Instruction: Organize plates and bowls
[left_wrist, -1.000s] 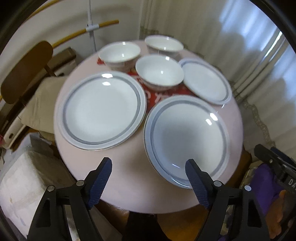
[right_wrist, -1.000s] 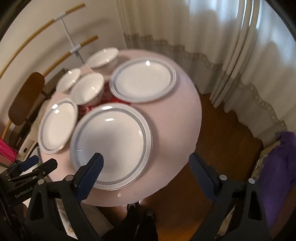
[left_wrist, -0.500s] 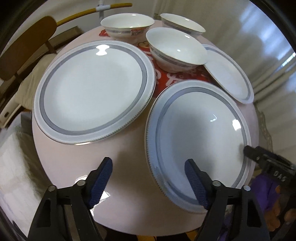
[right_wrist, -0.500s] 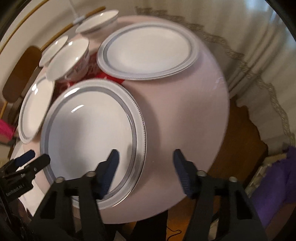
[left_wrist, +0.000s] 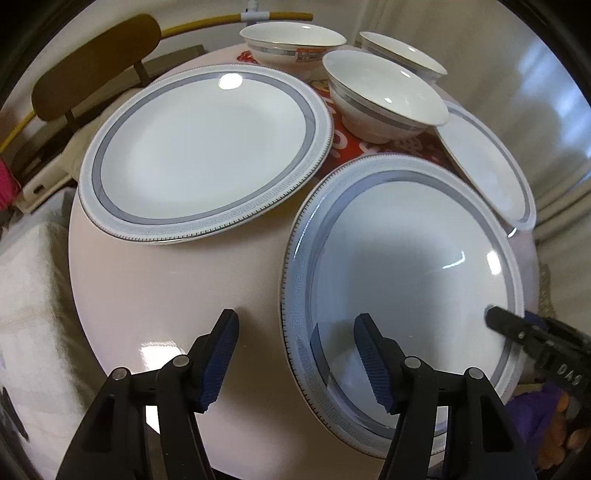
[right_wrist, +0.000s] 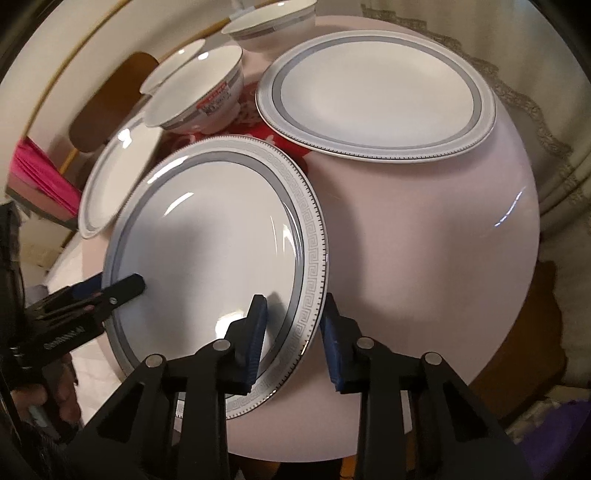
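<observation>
Three grey-banded white plates and three white bowls sit on a round pink table (left_wrist: 166, 295). The nearest plate (left_wrist: 406, 277) (right_wrist: 207, 240) has a gripper at each side. My left gripper (left_wrist: 297, 354) points steeply down with its jaws closing; the plate's left rim lies between them, one finger over the plate and one over the table. My right gripper (right_wrist: 293, 328) is also closing astride the opposite rim, and a small gap still shows at the pads. The nearest bowl (left_wrist: 384, 96) (right_wrist: 199, 92) stands behind this plate.
A second plate (left_wrist: 203, 147) (right_wrist: 114, 184) and a third plate (left_wrist: 487, 166) (right_wrist: 373, 96) flank a red mat (left_wrist: 343, 144). Two more bowls (left_wrist: 291, 44) (left_wrist: 402, 51) stand at the back. A brown chair back (left_wrist: 96, 62) and curtains (right_wrist: 535, 74) surround the table.
Both grippers have dropped close to the nearest plate and now straddle its opposite rims. Both jaws have narrowed, the right one far more.
</observation>
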